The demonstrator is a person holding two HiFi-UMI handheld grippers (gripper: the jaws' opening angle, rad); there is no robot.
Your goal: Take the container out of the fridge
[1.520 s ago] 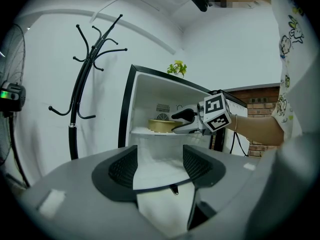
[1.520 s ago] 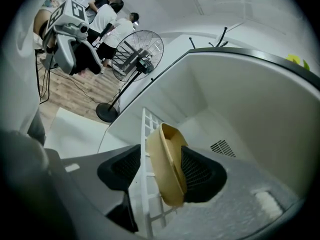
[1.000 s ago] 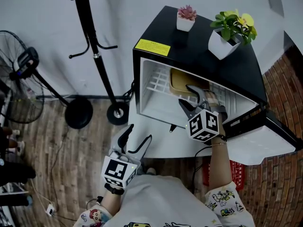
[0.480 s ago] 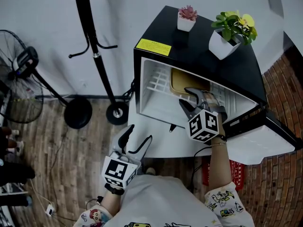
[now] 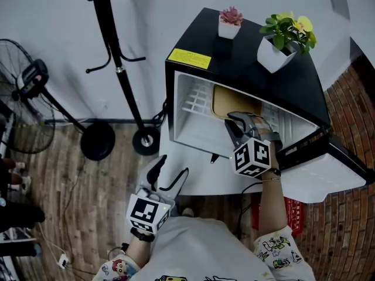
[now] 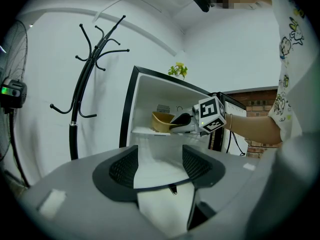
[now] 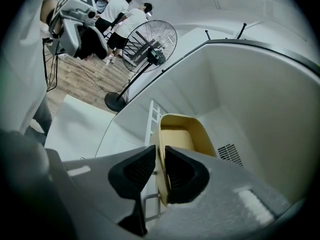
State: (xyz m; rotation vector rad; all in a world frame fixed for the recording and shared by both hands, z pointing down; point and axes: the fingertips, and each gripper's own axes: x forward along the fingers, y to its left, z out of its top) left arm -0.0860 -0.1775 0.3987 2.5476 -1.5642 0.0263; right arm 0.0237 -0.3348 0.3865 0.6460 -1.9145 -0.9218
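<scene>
- The container (image 5: 235, 100), a shallow tan tub, sits on the white wire shelf (image 5: 196, 105) inside the open fridge (image 5: 246, 66), toward the right half of the compartment.
- The right tongs (image 5: 235, 122) reach into the fridge opening from the front, with their tips at the container's near edge.
- In the right gripper view, the right tongs (image 7: 160, 158) are closing. The near wall of the container (image 7: 182, 134) stands upright in the narrow slot between the two dark pads and fills it, so the pads meet it on both faces.
- One pad is on the inside of the tub and the other on the outside, just beside the wire shelf (image 7: 152, 118).
- The container's base rests on the shelf.
- The left tongs (image 5: 173, 166) hang low in front of the fridge, close to the person's body and well apart from the container.
- In the left gripper view, the left tongs (image 6: 160, 163) are spread wide with nothing between the pads. Beyond them are the fridge (image 6: 150, 91), the container (image 6: 161, 122) and the right tongs (image 6: 183, 120) at its edge.
- Two potted plants (image 5: 230, 22) (image 5: 285, 40) stand on the fridge's black top.
</scene>
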